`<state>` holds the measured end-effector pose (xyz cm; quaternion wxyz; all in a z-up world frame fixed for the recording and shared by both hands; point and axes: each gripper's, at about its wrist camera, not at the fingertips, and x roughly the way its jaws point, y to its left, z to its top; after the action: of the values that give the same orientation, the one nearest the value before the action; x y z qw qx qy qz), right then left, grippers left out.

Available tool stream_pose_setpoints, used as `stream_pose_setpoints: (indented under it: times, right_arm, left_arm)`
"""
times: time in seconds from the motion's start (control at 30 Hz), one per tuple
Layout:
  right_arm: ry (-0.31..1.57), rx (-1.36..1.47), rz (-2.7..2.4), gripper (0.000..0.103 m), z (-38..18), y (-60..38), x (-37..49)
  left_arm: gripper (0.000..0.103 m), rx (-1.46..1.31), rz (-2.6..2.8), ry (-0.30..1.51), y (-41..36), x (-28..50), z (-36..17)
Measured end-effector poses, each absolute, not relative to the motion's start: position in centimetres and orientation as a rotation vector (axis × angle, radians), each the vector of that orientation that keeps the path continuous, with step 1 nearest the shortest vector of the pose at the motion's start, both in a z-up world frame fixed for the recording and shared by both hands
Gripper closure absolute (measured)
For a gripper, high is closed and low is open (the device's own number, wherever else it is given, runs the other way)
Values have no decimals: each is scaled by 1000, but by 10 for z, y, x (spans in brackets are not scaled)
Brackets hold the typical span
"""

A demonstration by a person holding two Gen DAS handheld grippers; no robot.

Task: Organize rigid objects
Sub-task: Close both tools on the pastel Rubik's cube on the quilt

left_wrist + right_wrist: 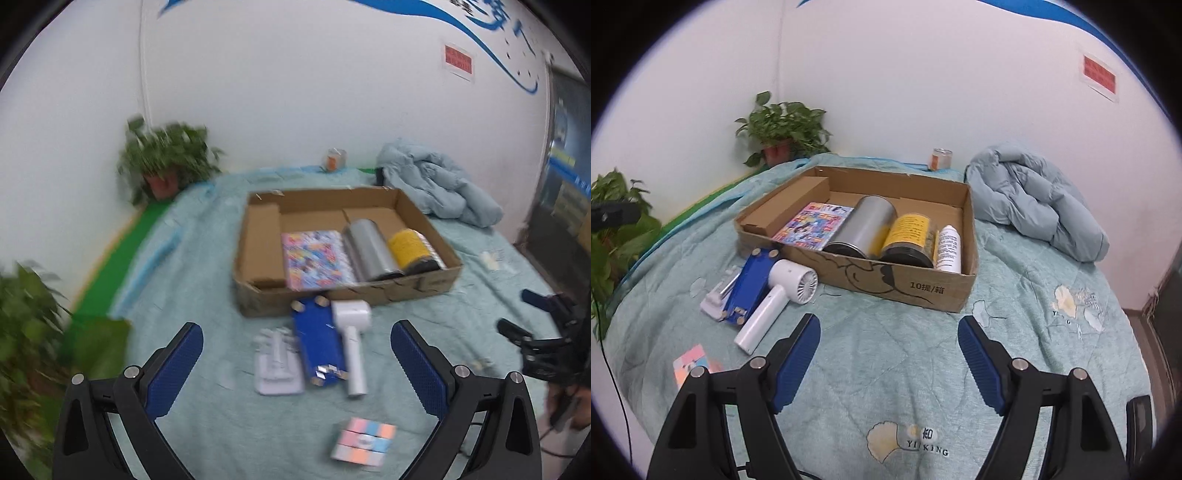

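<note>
**Rigid objects: four in the cardboard box, four on the quilt in front of it**

Rigid objects lie in two groups around the cardboard box point(934, 291). Left of its near-left corner, on the quilt point(886, 387), sits a white stand point(714, 301); a blue case point(748, 284) lies partly over it, and a white handheld fan point(775, 299) touches the case's right side. Nearer the camera lies a pastel cube point(364, 439) — well apart from the box.

Inside the box, left to right: a colourful booklet point(812, 225), a silver canister point(864, 227), a yellow-labelled jar point(908, 236) and a white bottle point(948, 249).

The fan looks light, stiff and smooth; its straight handle is probably the safest place to pinch, since the round head could slip. The cube should take a grip on two flat opposite faces.

The left gripper point(297, 349) is spread wide with nothing between its pads, pointing at the fan cluster. The right gripper point(888, 341) — also wide and empty — hangs over bare quilt before the box.
</note>
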<state>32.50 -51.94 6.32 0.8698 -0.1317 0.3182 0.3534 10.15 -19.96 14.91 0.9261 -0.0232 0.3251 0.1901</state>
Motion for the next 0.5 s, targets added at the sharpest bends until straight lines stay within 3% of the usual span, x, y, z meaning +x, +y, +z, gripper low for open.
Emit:
stream_pose_setpoints:
  times: [0.17, 0.4, 0.5]
  right_arm:
    - [712, -235, 774, 19, 61, -515, 318]
    - [803, -250, 1237, 19, 22, -486, 263]
    - [862, -318, 1321, 20, -2, -461, 240]
  left_arm:
    - [0, -119, 344, 717, -197, 101, 124]
    - [1, -485, 237, 869, -181, 92, 14]
    - [6, -611, 178, 904, -178, 89, -22]
